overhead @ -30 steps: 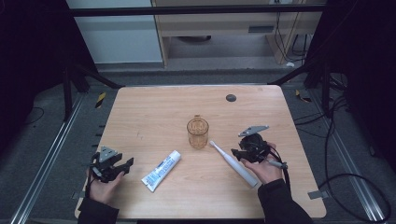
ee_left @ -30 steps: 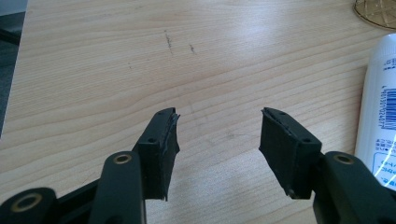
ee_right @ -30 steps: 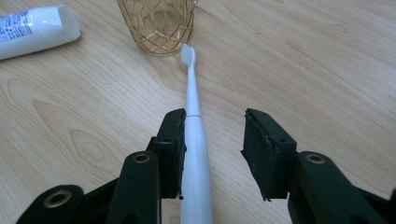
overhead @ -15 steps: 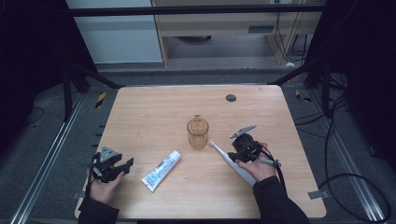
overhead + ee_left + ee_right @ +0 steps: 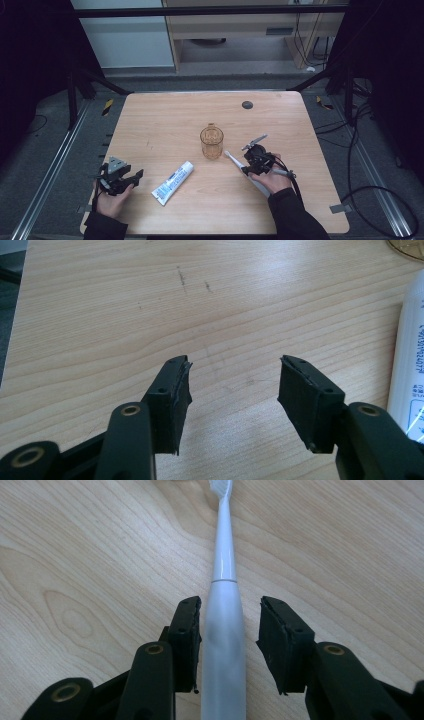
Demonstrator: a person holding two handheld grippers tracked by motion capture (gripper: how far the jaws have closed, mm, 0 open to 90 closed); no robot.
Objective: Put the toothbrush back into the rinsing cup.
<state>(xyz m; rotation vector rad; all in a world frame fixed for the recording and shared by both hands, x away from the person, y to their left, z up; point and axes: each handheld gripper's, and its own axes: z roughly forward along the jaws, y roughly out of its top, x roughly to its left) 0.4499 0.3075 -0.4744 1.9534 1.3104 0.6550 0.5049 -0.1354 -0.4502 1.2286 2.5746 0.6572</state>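
A white electric toothbrush [image 5: 234,160] lies on the wooden table [image 5: 165,120], its head pointing toward an amber glass cup [image 5: 211,142]. My right gripper [image 5: 253,163] is lowered over its handle. In the right gripper view the handle [image 5: 223,630] runs between the jaws of the right gripper [image 5: 230,605]; the left pad is at its side and a gap remains at the right pad, so it stands open. A white toothpaste tube [image 5: 173,182] lies left of the cup. My left gripper [image 5: 134,178] rests open near the table's front left, with bare wood between the jaws of the left gripper [image 5: 234,362].
The toothpaste tube [image 5: 407,355] lies just right of the left jaws, with the cup's base [image 5: 407,246] farther off. A small dark round insert [image 5: 247,105] sits in the far part of the table. Metal frame rails and cables run along the floor at both sides.
My right gripper has moved left and down so its jaws now straddle the toothbrush handle. The left gripper, cup and toothpaste tube have not moved.
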